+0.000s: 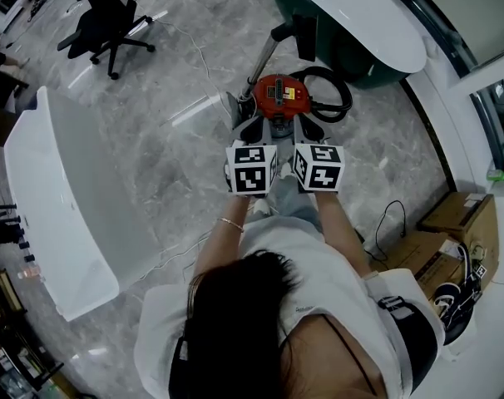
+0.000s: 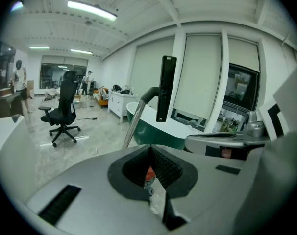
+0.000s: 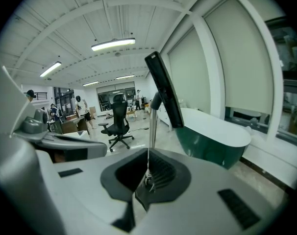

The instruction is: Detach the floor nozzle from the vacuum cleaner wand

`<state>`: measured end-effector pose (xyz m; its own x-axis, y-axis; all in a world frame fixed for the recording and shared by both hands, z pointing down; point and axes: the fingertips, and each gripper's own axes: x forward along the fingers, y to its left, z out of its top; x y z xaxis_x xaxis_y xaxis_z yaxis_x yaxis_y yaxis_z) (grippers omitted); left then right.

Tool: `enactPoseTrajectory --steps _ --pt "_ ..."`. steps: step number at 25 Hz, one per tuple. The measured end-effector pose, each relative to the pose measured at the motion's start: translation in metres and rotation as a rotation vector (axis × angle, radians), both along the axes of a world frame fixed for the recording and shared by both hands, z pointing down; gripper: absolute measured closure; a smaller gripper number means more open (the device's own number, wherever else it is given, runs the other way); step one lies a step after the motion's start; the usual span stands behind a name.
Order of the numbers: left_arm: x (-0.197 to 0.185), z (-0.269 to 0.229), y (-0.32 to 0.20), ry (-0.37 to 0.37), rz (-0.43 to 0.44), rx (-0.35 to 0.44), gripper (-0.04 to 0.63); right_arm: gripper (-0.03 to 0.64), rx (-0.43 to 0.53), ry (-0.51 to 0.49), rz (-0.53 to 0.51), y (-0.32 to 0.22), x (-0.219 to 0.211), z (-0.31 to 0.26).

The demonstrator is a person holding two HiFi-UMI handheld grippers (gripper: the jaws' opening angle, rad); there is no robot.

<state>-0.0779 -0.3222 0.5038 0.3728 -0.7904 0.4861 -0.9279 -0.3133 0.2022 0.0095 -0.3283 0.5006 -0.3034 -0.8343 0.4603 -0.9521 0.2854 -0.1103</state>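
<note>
Red rounded vacuum body (image 1: 279,96) sits on marble floor (image 1: 177,165) beside shiny metal wand (image 1: 260,61).

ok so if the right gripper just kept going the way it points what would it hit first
Probably the metal wand, dead ahead of the right gripper, whose jaws are shut. The red vacuum body sits close by the wand's foot in the head view, so depth is unsure.
</note>
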Motion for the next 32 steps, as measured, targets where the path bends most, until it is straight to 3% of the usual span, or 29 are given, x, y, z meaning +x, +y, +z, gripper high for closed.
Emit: enactPoseTrajectory --steps 32 --pt "0.020 0.010 -0.071 -0.012 -0.033 -0.007 0.592 0.601 0.035 0.014 -0.069 -0.072 0.031 -0.013"
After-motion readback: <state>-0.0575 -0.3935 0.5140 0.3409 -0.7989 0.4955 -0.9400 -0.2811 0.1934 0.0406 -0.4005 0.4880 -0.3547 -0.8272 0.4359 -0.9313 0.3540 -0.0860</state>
